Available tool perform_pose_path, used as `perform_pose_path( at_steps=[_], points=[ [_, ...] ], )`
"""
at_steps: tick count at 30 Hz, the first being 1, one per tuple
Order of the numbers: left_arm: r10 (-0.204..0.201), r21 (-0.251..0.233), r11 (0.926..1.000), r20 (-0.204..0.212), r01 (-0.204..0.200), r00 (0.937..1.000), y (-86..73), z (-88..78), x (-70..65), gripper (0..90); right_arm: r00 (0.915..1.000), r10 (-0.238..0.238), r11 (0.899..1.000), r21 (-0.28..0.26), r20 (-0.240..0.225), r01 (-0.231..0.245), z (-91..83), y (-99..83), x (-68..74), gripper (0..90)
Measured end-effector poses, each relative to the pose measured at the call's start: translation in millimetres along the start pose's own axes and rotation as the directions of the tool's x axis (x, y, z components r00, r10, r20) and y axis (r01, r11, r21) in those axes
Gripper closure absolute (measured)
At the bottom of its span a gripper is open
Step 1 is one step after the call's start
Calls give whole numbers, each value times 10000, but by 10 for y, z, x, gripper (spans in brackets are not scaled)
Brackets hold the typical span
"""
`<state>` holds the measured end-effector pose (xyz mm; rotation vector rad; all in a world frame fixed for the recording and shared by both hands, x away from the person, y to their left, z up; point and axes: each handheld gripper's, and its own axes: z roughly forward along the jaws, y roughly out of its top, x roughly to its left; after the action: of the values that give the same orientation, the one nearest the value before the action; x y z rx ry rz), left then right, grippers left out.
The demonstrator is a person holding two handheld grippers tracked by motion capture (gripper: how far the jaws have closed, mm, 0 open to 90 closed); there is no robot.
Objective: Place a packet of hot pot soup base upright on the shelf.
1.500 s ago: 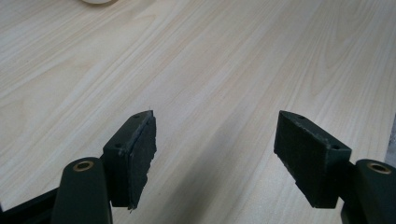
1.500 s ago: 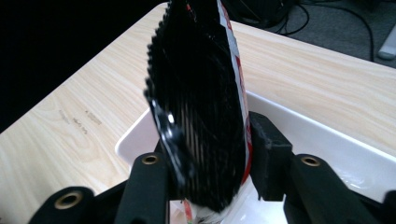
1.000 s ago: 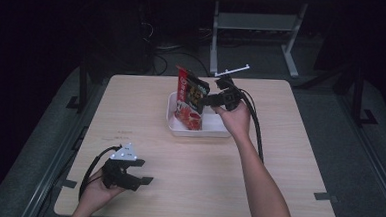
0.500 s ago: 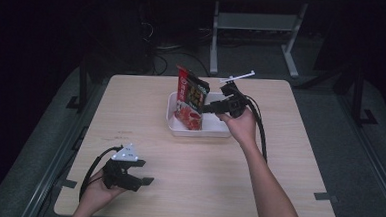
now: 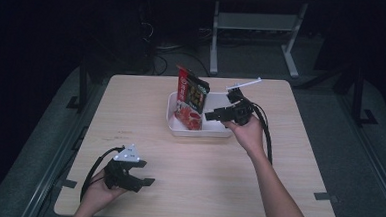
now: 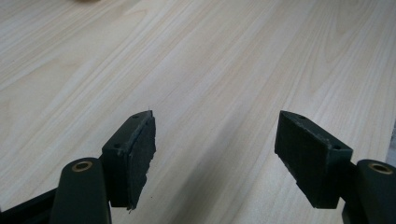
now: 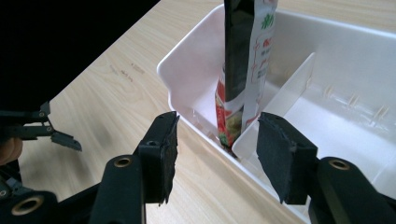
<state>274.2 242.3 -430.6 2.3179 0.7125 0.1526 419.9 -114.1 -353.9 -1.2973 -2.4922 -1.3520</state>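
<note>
In the left compartment of the white bin (image 5: 200, 131), mid-surface, the packet (image 5: 191, 97) stands on end, leaning against the bin's far-left wall, its top well above the rim. A thin divider (image 7: 275, 105) splits the bin; the right compartment looks bare.

Right claw (image 5: 211, 115): released, jaws have just been opening, nothing between them. In the right gripper view (image 7: 215, 156) it sits just outside the bin wall, pointed at the packet's foot, not touching it.

Left claw (image 5: 146, 173): jaws apart, nothing held, resting low over the near-left surface (image 5: 217, 185), well apart from the bin.

Step in hand, by my reading: packet placed, right claw letting go. Next move calls for a clean withdrawal without brushing the packet, which looks easy to tip.
</note>
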Motion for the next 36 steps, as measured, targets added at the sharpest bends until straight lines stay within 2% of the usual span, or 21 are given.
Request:
perform_pose_path(
  at_steps=[19, 27, 36],
  points=[
    [63, 114, 9999, -26, -62, 10000, 8, 35, -6, 284, 9987, 90, 10000, 12, -502, -89, -117, -316, -25, 438],
    [165, 198, 9997, -31, -164, 9999, 20, 55, -26, 284, 9980, -67, 9999, 109, -635, 74, -176, -446, 9, 425],
    [176, 233, 9996, -44, -175, 9998, 22, 69, -45, 283, 9970, -104, 9995, 276, -769, 125, -281, -687, 28, 409]
  ],
)
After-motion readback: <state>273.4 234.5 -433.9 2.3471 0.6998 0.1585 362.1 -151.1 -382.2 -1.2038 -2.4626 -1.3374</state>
